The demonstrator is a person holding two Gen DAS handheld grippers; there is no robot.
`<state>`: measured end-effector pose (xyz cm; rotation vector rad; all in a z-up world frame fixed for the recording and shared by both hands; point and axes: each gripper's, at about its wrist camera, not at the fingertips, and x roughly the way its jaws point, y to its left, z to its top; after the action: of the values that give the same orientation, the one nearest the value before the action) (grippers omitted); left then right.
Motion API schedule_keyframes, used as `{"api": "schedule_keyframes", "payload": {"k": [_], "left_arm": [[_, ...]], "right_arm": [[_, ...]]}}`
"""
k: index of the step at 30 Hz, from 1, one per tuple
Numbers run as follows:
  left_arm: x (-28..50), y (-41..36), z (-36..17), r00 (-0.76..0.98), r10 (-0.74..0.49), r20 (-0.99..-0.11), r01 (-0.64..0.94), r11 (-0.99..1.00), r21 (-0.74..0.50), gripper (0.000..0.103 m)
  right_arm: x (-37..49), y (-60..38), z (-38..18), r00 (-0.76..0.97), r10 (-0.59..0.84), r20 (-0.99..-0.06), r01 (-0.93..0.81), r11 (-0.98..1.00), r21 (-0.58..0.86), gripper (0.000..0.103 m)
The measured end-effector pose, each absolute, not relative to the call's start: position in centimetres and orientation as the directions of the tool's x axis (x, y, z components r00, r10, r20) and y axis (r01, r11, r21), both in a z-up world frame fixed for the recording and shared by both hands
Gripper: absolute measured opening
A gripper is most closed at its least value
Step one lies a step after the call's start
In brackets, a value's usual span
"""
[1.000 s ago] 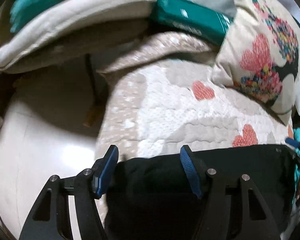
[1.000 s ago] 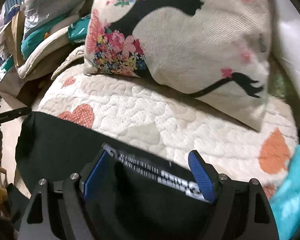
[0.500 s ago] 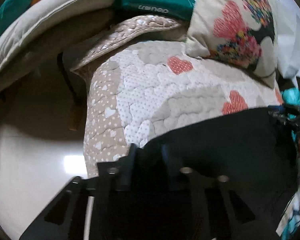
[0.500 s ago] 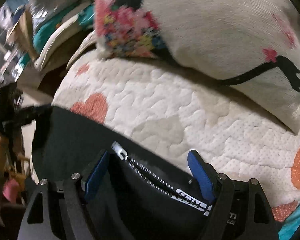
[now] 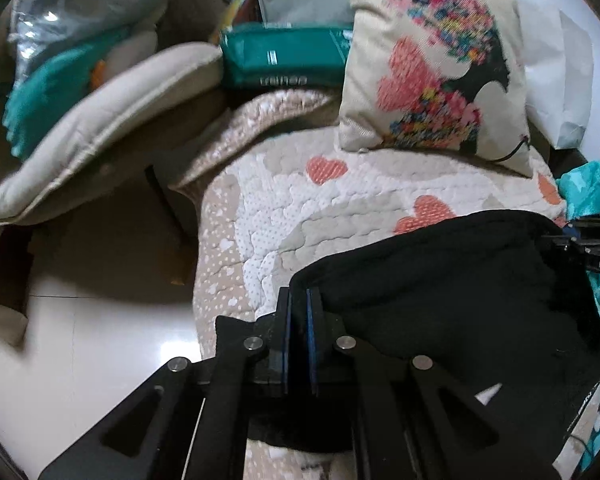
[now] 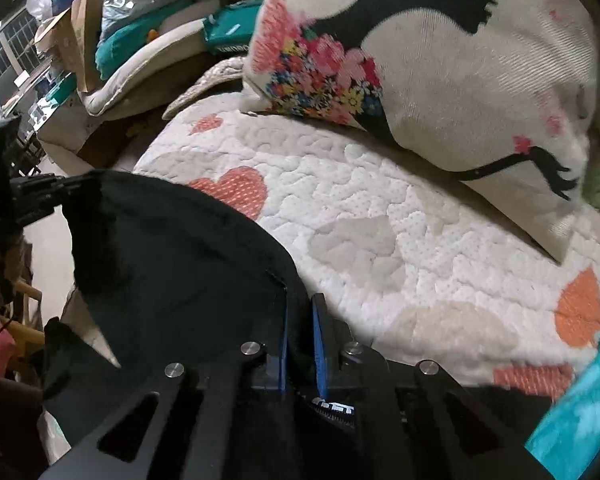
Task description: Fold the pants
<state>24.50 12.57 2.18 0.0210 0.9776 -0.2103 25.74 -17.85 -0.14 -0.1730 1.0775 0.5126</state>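
Both hand-held grippers were clamped on my black pants (image 5: 440, 280): left hand-held gripper (image 5: 298, 308) at the 9 o'clock corner, right hand-held gripper (image 6: 300, 320) at the 3 o'clock one. Pants lay on the heart-patterned quilt (image 5: 284, 208), printed pillow (image 5: 436, 76) at 12 o'clock.

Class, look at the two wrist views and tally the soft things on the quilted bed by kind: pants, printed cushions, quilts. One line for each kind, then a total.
Black pants: 1
Printed cushion: 1
Heart-patterned quilt: 1
Total: 3
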Motion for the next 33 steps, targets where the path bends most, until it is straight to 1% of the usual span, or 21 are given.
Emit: {"api": "schedule_keyframes", "payload": {"k": [5,11,15,21,24,28,33], "left_arm": [[20.6,12.5,4.5,0.577,-0.147,-0.804,0.184,0.982,-0.047,0.006],[14.9,11.7,5.5,0.598,-0.123,-0.792,0.207,0.978,0.004,0.006],[10.8,11.5,5.0,0.592,-0.116,-0.797,0.225,0.974,0.025,0.006],[6.3,11.0,3.4,0.555,-0.094,-0.827,0.269,0.960,0.072,0.007],[4.4,9.9,2.9,0.552,-0.057,-0.832,0.315,0.938,0.145,0.007],[2.4,7.9,1.7,0.547,0.009,-0.837,0.401,0.875,0.271,0.007],[-1.0,6.3,-0.8,0.533,0.092,-0.841,0.526,0.742,0.415,0.007]], "right_arm": [[22.2,-18.5,1.9,0.407,0.325,-0.854,-0.464,0.878,0.113,0.010],[17.2,-18.5,3.3,0.421,0.314,-0.851,-0.484,0.871,0.082,0.010],[13.5,-18.8,3.2,0.415,0.296,-0.860,-0.502,0.863,0.055,0.010],[7.2,-18.8,1.3,0.384,0.235,-0.893,-0.541,0.841,-0.011,0.010],[5.0,-18.8,0.0,0.365,0.211,-0.907,-0.555,0.831,-0.030,0.010],[2.3,-18.5,-1.7,0.337,0.182,-0.924,-0.575,0.817,-0.049,0.010],[0.2,-18.9,-3.5,0.296,0.167,-0.940,-0.582,0.812,-0.039,0.010]]}}
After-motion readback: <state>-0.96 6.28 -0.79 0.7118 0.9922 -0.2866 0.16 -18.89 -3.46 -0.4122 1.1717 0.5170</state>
